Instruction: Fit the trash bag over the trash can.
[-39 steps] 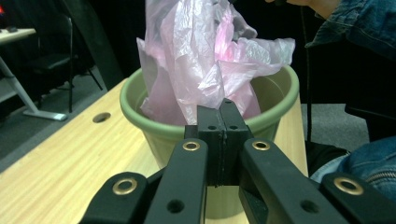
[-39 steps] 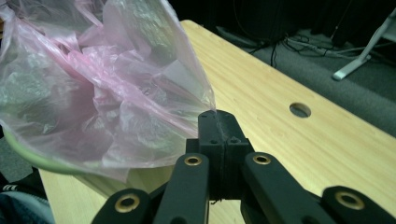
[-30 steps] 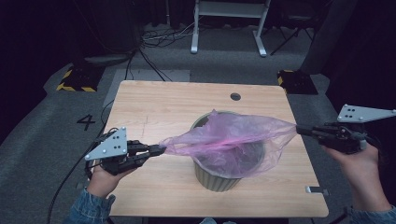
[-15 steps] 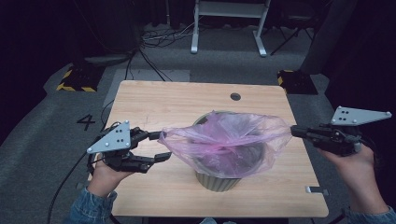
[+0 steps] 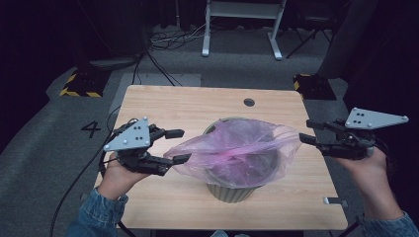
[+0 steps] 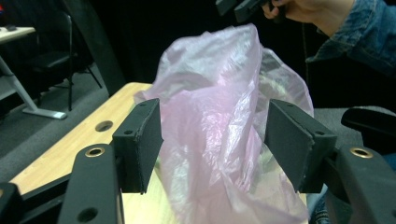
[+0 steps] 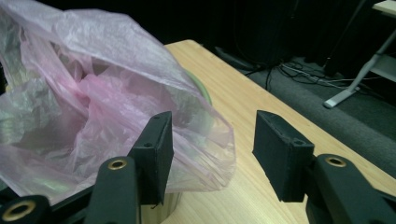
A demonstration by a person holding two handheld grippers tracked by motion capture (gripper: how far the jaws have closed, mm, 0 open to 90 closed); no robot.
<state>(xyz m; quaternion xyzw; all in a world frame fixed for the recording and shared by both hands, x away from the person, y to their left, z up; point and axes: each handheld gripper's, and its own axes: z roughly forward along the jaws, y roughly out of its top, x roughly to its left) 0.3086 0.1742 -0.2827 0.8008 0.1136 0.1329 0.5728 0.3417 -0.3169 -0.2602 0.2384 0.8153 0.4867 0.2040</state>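
A pink plastic bag [image 5: 237, 153] drapes loosely over a small bin [image 5: 231, 190] at the middle of a wooden table [image 5: 188, 106]. Both grippers have just been opening. The left gripper [image 5: 180, 146] stands wide, with bag film between its pads but unpressed. The right gripper [image 5: 310, 132] is parted just beside the bag's edge. The bag appears released; next, likely tucking its rim around the bin. A table hole [image 5: 249, 102] lies beyond, nothing obstructing.
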